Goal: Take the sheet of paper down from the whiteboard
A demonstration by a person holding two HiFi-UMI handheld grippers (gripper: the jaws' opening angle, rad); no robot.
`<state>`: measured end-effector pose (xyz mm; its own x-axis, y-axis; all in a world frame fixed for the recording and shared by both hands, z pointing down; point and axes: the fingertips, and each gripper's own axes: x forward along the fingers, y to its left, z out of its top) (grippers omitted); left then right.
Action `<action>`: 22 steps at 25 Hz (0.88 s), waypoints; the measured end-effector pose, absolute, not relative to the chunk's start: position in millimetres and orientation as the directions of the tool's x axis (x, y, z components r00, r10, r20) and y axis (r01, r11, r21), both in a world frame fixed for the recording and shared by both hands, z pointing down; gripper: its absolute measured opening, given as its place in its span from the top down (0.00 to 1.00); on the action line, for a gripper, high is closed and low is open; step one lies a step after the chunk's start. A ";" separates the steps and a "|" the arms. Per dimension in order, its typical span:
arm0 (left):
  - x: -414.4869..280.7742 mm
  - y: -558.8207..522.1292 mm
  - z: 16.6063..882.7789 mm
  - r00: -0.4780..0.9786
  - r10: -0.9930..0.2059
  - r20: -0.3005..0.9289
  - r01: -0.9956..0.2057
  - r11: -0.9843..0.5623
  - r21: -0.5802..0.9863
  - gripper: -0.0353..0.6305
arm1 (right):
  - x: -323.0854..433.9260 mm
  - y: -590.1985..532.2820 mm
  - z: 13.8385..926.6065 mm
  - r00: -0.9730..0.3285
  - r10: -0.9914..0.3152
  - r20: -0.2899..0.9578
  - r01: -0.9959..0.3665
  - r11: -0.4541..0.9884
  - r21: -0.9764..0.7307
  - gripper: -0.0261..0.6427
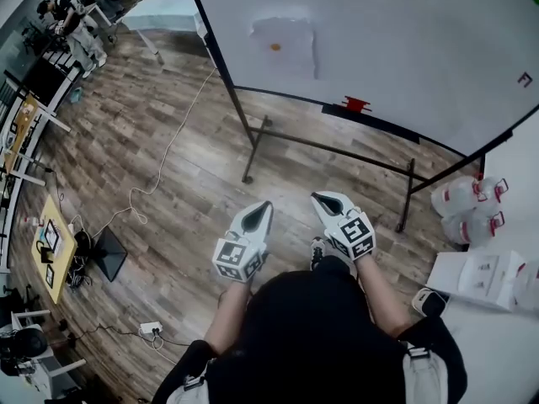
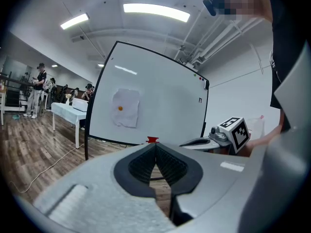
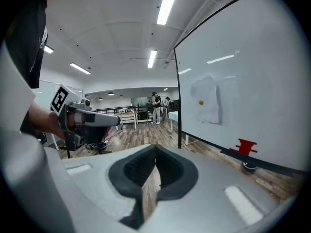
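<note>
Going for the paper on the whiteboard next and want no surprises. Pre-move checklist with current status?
1. Sheet of paper up on the whiteboard: ok, pinned by an orange magnet.
2. Left gripper empty: ok, jaws together on nothing.
3. Right gripper empty: ok, jaws together on nothing.
4. Jaws open for a grab: not ok, both are shut.
5. Sheet within reach: not ok, both grippers are well short of the board.
</note>
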<state>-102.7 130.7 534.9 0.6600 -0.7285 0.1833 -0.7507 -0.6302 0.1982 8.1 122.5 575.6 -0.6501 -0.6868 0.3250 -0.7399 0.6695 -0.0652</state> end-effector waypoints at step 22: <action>-59.5 52.0 538.2 0.505 -0.844 0.182 -0.858 -0.468 0.211 0.93 | 68.2 33.5 575.0 -0.742 -0.598 0.304 -0.644 0.762 -0.072 0.96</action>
<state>-59.5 52.0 538.2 0.5053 -0.8435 0.1821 -0.8580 -0.4685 0.2106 68.2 33.5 575.0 -0.7416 -0.5982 0.3035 -0.6439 0.7618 -0.0719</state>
